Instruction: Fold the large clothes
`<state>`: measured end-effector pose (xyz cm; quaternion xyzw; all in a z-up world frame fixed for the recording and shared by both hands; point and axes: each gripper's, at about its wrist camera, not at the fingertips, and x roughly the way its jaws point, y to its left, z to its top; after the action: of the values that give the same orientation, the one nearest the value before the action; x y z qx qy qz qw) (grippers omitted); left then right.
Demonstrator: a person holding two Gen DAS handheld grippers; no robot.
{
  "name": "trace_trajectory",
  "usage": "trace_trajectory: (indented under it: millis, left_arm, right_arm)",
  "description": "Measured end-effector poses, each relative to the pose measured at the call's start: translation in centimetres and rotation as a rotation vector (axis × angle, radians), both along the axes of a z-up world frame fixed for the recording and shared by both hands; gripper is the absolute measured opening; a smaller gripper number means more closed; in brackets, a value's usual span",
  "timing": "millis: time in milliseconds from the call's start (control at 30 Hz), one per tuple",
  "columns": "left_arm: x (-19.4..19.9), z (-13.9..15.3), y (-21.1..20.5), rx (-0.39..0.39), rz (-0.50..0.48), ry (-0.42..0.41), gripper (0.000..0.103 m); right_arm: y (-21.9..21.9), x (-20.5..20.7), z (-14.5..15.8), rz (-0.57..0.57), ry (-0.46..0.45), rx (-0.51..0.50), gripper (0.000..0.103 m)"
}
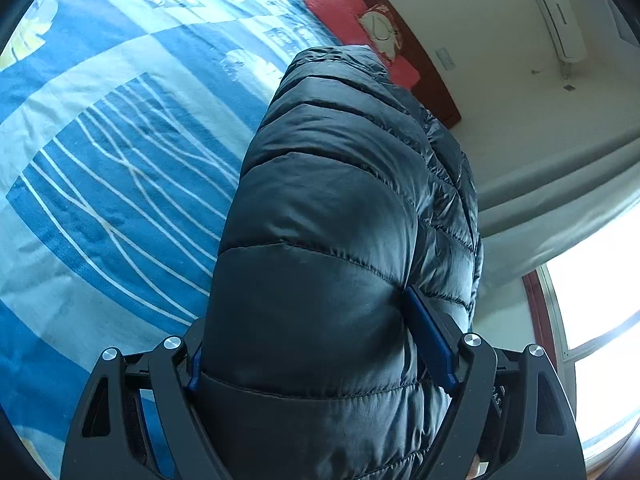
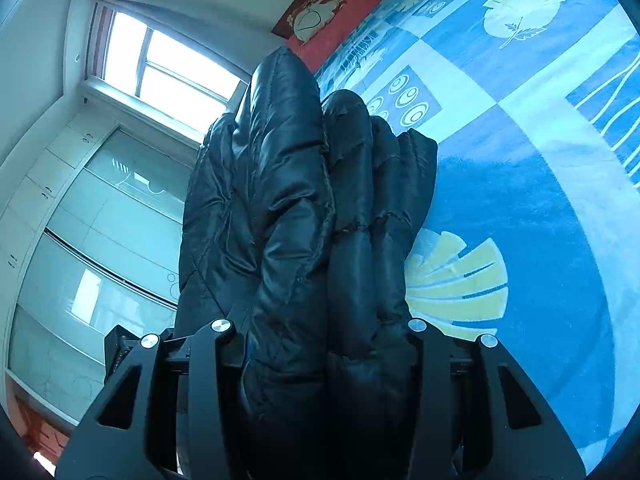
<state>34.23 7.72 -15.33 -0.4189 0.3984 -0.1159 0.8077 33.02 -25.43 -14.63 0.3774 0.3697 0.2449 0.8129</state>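
Gripping the black puffer jacket (image 1: 332, 240), each tool (image 1: 320, 360) (image 2: 320, 344); air conditioner (image 1: 556, 12) left-view only, wardrobe (image 2: 100, 240) right-view only.

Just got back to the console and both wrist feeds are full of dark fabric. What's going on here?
A person holding a gripper in each hand is folding a dark puffer jacket over a bed with a blue patterned bedspread. The left gripper is clamped on a thick quilted section of it. The right gripper is closed on a bunched stack of several layers. The jacket is up in both grips, with a red pillow at the head of the bed.
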Motion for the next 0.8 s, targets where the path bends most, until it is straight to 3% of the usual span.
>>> trace_trajectory:
  millis: [267, 800]
  left_arm:
    - [-0.2, -1.6, 1.8, 0.003, 0.006, 0.007, 0.08]
    - [-0.5, -1.5, 1.6, 0.027, 0.012, -0.005, 0.081]
  right_arm:
    - [0.2, 0.0, -1.1, -0.02, 0.027, 0.0, 0.044]
    - [0.1, -0.7, -1.6, -0.035, 0.028, 0.006, 0.046]
